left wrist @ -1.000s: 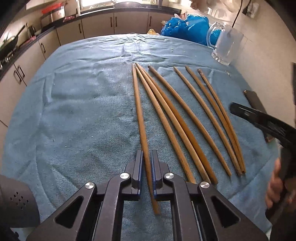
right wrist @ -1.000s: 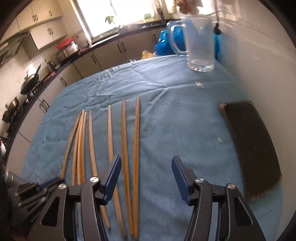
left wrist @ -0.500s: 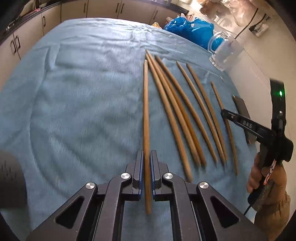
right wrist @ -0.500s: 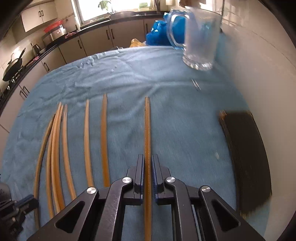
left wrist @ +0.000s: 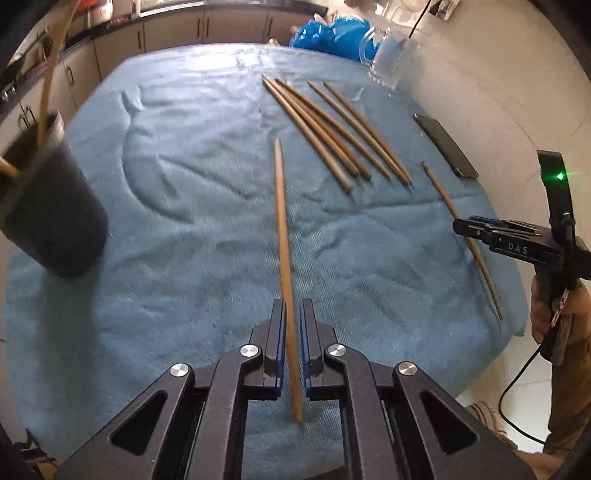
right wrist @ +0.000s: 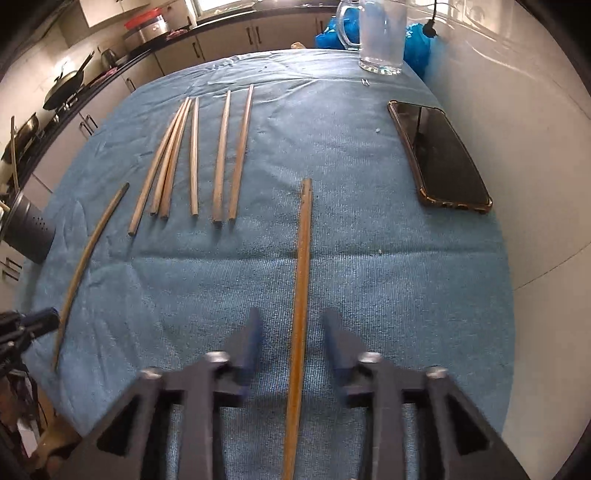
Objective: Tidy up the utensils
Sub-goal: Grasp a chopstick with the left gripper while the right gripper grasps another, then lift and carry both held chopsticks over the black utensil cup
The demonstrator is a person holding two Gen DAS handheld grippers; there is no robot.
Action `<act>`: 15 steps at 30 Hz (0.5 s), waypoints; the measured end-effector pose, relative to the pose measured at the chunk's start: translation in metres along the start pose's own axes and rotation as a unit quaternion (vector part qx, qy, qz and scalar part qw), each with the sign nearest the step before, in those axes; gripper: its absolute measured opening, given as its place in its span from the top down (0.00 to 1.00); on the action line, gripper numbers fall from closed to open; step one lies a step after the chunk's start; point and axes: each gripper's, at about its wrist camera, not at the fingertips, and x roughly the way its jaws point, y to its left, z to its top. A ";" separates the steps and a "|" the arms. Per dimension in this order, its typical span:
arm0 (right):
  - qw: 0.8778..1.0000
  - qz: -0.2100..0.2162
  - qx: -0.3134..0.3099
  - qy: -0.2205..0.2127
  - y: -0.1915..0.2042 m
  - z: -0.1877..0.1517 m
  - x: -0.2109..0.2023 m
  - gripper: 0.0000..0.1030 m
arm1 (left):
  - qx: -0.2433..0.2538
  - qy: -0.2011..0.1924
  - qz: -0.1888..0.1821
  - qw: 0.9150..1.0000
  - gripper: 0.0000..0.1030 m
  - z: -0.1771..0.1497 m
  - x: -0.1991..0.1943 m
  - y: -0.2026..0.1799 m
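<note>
My left gripper (left wrist: 290,317) is shut on a wooden chopstick (left wrist: 282,236) and holds it above the blue cloth (left wrist: 184,221). In the right wrist view my right gripper (right wrist: 293,332) has its jaws open, blurred, with another chopstick (right wrist: 302,273) between them, no pad touching it. Several more chopsticks (right wrist: 195,155) lie in a row on the cloth; they also show in the left wrist view (left wrist: 332,125). A dark perforated holder (left wrist: 48,214) with chopsticks in it stands at the left; it shows in the right wrist view too (right wrist: 27,229).
A black phone (right wrist: 439,155) lies at the right by the white wall. A glass mug (right wrist: 380,37) and a blue bag (left wrist: 328,33) stand at the far edge. Kitchen cabinets run behind the table. The person's hand (left wrist: 546,306) holds the right gripper's handle.
Both grippers lifted back from the row, each with one chopstick. The right gripper, shut on its chopstick half a second ago, has now opened. The holder has come into the left view.
</note>
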 end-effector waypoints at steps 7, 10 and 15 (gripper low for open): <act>1.000 -0.015 0.003 0.023 -0.004 0.040 0.024 0.57 | 0.004 0.018 0.035 0.999 0.92 0.047 0.034 -0.005; 0.999 -0.026 0.000 0.044 -0.006 0.062 0.034 0.62 | -0.001 0.037 0.048 0.998 0.92 0.069 0.057 -0.005; 0.997 -0.040 -0.006 0.072 -0.003 0.085 0.045 0.67 | 0.001 0.042 0.066 0.997 0.92 0.091 0.070 -0.005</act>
